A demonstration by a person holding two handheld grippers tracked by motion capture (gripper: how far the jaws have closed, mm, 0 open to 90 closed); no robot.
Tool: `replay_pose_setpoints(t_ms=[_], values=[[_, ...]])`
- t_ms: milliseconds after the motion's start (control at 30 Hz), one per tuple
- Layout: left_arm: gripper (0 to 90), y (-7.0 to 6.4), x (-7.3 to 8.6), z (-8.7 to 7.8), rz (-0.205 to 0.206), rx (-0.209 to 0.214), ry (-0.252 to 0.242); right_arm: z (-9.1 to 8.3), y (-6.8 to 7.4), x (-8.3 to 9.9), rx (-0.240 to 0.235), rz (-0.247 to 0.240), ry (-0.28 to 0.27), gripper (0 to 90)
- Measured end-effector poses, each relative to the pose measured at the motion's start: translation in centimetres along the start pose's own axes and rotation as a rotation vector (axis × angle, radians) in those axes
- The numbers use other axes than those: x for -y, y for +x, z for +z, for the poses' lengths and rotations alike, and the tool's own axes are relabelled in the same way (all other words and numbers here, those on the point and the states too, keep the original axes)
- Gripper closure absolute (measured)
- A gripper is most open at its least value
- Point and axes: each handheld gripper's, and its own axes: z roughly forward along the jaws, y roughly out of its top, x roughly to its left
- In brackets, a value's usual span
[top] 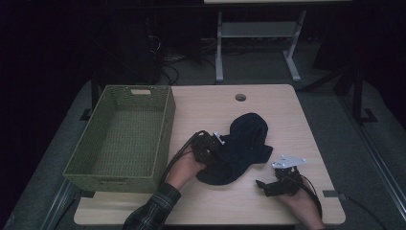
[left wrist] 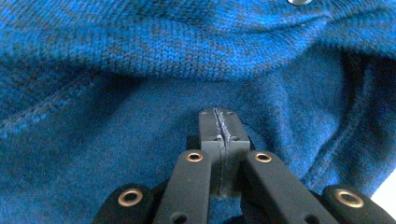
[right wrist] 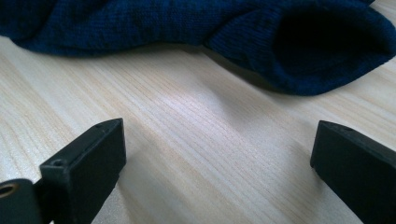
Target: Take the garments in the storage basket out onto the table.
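Two grippers on one dark blue knit garment (top: 242, 146), which lies crumpled at centre of the high view, on the wooden table (top: 287, 115) just right of the green woven basket (top: 122, 139). Left gripper (top: 213, 148) sits at the garment's left edge; in the left gripper view its jaws are pressed fully together against the knit (left wrist: 140, 93), but whether a fold is actually pinched between them I cannot tell, as the tips meet flush. Right gripper (top: 263, 184) is at lower right of the high view, jaws spread wide, holding nothing, hovering over bare wood just short of the garment's lower right edge; the right gripper view has a rolled cuff or opening (right wrist: 322, 42) at upper right. My read: the step is getting a second grip so the garment can be lifted. Advice: bring the right gripper forward low, straddle that rolled edge, take a full fold rather than a single layer, close firmly. Confirm the left pinch holds before lifting, else the cloth slides out.
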Motion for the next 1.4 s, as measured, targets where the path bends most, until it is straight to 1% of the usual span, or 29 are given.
replay_pose_setpoints(t_ms=[133, 200, 267, 300, 467, 533, 567, 633, 667, 767, 833, 867, 900, 933, 1033, 1133, 1167, 1200, 1333, 1367, 1400], values=[[89.8, -1.2, -0.1, 0.3, 0.014, 0.033, -0.015, -0.1, -0.2, 0.1, 0.0, -0.005, -0.004, 5.6], [89.8, -1.9, -0.3, 0.6, 0.03, 0.048, -0.017, -0.5, -0.5, 0.1, 0.012, 0.009, 0.018, 6.7], [89.8, -2.6, -0.6, 0.8, 0.05, 0.064, -0.02, -1.0, -1.0, 0.3, 0.015, 0.011, 0.025, 12.8], [89.8, -2.8, -0.6, 0.9, 0.053, 0.065, -0.025, -1.4, -1.2, 0.4, 0.021, 0.007, 0.019, 13.5], [89.8, -4.6, -1.4, 1.6, 0.095, 0.092, -0.036, -2.2, -2.0, 0.8, 0.026, 0.019, -0.004, 13.9], [89.8, -5.2, -1.6, 1.8, 0.109, 0.099, -0.042, -2.2, -2.2, 0.8, 0.028, 0.02, -0.004, 14.0], [89.7, -5.6, -1.7, 1.9, 0.122, 0.109, -0.045, -2.2, -2.3, 0.8, 0.028, 0.019, -0.004, 14.0], [88.6, -6.1, -1.8, 2.0, 0.129, 0.12, -0.054, -2.1, -2.2, 0.8, 0.025, 0.02, 0.001, 14.0], [86.9, -6.1, -1.7, 1.8, 0.139, 0.118, -0.056, -2.1, -2.2, 0.8, 0.023, 0.016, 0.001, 14.0], [83.4, -6.0, -1.4, 0.8, 0.131, 0.11, -0.087, -2.1, -2.2, 0.8, 0.022, 0.015, -0.003, 14.0], [82.1, -5.7, -0.9, -0.2, 0.121, 0.095, -0.119, -2.3, -2.3, 0.8, 0.022, 0.017, -0.011, 14.3], [81.5, -5.4, -0.6, -0.9, 0.116, 0.086, -0.135, -2.4, -2.3, 0.8, 0.02, 0.016, -0.014, 14.4], [80.4, -5.2, -0.4, -1.3, 0.11, 0.082, -0.145, -2.5, -2.3, 0.8, 0.017, 0.028, -0.019, 14.7], [79.7, -4.9, -0.2, -2.0, 0.104, 0.069, -0.16, -2.5, -2.4, 0.8, 0.015, 0.031, -0.024, 14.8], [75.3, -4.0, 0.0, -3.3, 0.089, 0.042, -0.193, -2.7, -2.4, 0.7, 0.011, 0.043, -0.033, 15.9], [71.9, -3.5, -0.5, -4.2, 0.087, 0.02, -0.226, -2.8, -2.4, 0.6, 0.01, 0.035, -0.044, 16.9], [71.7, -3.3, -0.8, -4.6, 0.087, 0.018, -0.244, -2.8, -2.4, 0.6, 0.01, 0.035, -0.049, 18.1], [70.8, -3.2, -1.1, -4.8, 0.089, 0.016, -0.253, -2.9, -2.4, 0.6, 0.005, 0.039, -0.052, 21.2], [68.3, -3.0, -2.7, -5.3, 0.099, 0.006, -0.288, -3.2, -2.6, 0.5, -0.022, 0.056, -0.083, 26.0], [68.0, -3.0, -3.2, -5.4, 0.108, 0.006, -0.291, -3.4, -2.6, 0.4, -0.023, 0.062, -0.09, 27.0], [67.5, -3.0, -3.6, -5.5, 0.107, 0.006, -0.301, -3.5, -2.6, 0.4, -0.023, 0.061, -0.099, 28.8]])
